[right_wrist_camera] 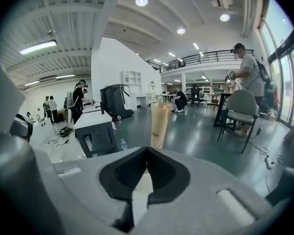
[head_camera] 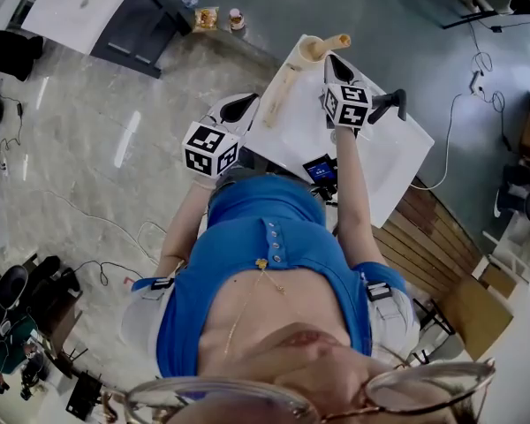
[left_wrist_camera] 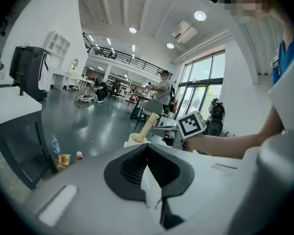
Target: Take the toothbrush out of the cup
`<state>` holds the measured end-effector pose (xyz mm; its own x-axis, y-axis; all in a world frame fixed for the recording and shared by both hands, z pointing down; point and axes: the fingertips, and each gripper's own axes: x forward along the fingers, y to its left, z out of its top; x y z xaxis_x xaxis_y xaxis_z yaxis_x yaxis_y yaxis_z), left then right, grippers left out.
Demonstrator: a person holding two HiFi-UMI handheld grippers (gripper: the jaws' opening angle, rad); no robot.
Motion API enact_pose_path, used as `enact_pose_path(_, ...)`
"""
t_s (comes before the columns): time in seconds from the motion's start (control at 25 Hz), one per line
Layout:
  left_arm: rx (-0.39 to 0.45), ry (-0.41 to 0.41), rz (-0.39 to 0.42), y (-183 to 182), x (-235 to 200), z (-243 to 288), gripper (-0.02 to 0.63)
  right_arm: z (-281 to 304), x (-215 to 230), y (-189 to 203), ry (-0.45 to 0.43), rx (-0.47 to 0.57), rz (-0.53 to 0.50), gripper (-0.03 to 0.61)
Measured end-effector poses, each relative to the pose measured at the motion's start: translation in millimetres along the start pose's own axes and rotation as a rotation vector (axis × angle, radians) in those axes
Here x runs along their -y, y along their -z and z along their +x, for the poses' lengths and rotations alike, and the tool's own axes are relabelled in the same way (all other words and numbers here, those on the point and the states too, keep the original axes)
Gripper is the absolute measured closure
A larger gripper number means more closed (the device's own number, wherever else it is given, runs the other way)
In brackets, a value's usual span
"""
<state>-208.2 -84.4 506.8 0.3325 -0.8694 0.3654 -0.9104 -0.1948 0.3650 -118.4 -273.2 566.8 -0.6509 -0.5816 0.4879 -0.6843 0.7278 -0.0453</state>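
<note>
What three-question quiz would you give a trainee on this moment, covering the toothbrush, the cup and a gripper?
1. True or false: the toothbrush stands in the cup.
2. The right gripper is: A) wide open; B) shut with nothing between its jaws; C) shut on the toothbrush.
3. What does the cup stand on?
Key: 1 true; 2 B; 3 the white table.
</note>
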Motion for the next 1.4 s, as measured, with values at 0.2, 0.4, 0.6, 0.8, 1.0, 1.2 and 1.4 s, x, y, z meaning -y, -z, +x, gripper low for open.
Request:
enact_pose_path(0.2, -0.001, -0.027, -0.012, 1, -10, -5, 0.612, 6, 8, 2, 0.026, -0.007, 0.04, 0.537)
enact_pose_path(0.4, -0.009, -0.048, -0.031, 5, -17, -11, 0.612, 14, 11, 1, 0.042, -0.012, 0.074, 0.476)
enact_pose_path(0.6, -0.017, -0.062, -0.05, 12, -20, -18, 0.612, 21, 13, -3, 0.05, 0.0, 0.09, 0.426)
enact_pose_path(0.8, -0.013, -0.083, -0.059, 16, -30, -27, 0.612, 28, 16, -4, 0.052, 0.008, 0.092, 0.42)
enact_pose_path(1.0, -0.004, -0.096, -0.071, 16, -39, -35, 0.612, 26, 17, -8, 0.072, 0.02, 0.065, 0.476)
enact_pose_path(1.2, 0.001, -0.084, -0.069, 13, -41, -35, 0.612, 22, 16, -12, 0.076, 0.025, 0.048, 0.492)
enact_pose_path(1.4, 0.006, -0.06, -0.064, 10, -40, -34, 0.612, 16, 13, -19, 0.08, 0.042, 0.033, 0.506)
